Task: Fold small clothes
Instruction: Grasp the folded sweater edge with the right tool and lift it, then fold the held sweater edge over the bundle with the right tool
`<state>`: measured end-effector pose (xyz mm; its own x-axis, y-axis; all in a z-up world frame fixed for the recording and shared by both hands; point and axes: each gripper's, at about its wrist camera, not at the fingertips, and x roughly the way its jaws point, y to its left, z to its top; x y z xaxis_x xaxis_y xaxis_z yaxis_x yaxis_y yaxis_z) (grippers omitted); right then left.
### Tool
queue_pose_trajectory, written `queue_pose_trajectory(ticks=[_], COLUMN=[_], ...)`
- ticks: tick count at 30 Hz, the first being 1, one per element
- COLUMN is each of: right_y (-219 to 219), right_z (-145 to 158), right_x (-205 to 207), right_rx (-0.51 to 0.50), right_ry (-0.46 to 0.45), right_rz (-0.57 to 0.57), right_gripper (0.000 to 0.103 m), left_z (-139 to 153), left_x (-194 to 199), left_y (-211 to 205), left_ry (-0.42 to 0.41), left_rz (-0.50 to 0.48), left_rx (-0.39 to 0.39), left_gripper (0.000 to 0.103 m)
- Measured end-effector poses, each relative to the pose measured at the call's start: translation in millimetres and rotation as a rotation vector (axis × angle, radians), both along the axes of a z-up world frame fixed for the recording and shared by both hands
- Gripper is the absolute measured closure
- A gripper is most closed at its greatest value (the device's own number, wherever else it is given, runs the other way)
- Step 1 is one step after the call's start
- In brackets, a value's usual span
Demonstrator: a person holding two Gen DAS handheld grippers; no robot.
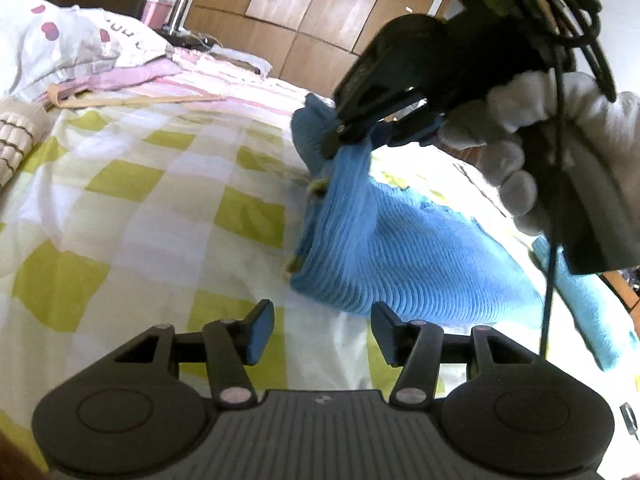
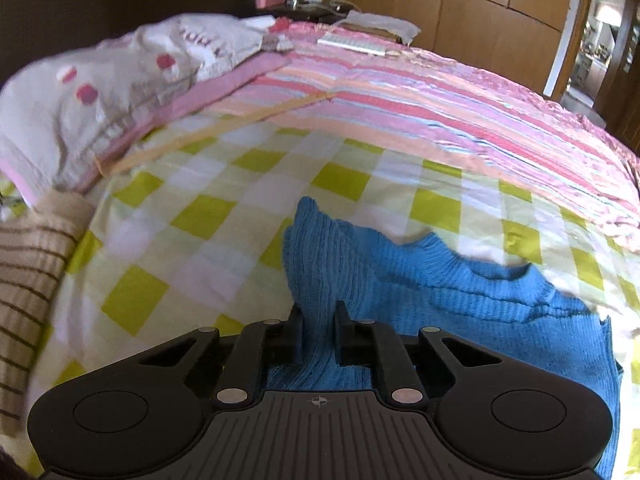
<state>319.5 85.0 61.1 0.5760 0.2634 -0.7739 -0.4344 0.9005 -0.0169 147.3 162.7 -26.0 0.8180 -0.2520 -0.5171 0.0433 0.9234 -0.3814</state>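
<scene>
Bright, overexposed daylight; fisheye-warped, blurred edges

A home bedroom: a bed (image 2: 240, 208) with a green-checked sheet, a pink striped blanket (image 2: 440, 104), a pillow (image 2: 100, 96), and wooden wardrobe doors (image 2: 460, 4) behind.

Our left gripper (image 1: 322, 332) is a matte black plastic tool with a ribbed centre plate, two round side discs, silver pivot screws on its linkage bars and blue pads on its fingers (image 1: 262, 330). Our right gripper (image 2: 318, 330) has the same black build, with a small crosshair mark on its plate. We wear a white knitted glove (image 1: 516, 160), and black cables loop above it.
</scene>
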Motion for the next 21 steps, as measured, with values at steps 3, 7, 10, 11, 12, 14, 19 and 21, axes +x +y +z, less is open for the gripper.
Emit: queue_pose_trajectory(ticks=[3,7,10,11,12,14,19,21], right_y=[-15,-33,-47,-52,-57,-69,-100,-114], right_z=[7,15,19,21,22,23,29,31], right_x=[0,-1,0,1,2,4,10,13], right_rx=[0.051,0.108,0.144,0.16,0.177,0.21,0.274,0.3], right_ry=[0.012,0.027,0.032,0.038,0.045,0.058,0.069,0.069], right_rz=[-0.004,-0.003,-0.013,-0.018,-0.023,-0.03,-0.051,-0.063], right_gripper=[0.091,0.091,0.091,0.091,0.091,0.091,0.091,0.091], left_z=[3,4,6,8,11,21,43,50], left_x=[4,14,23,25,28,31,37,40], left_y=[-8,-15,-21,-24,-27,-35,-61,-72], left_ry=[-0.019,-0.011,-0.009,-0.016,-0.024,-0.049,-0.073,-0.087], left_rz=[0.025,0.049,0.068,0.074,0.077,0.068,0.008,-0.02], left_rx=[0.027,0.017,-0.01,-0.011,-0.004,0.013,0.071,0.092], left_gripper=[0.039,0.038,0.038,0.039,0.04,0.046,0.081,0.082])
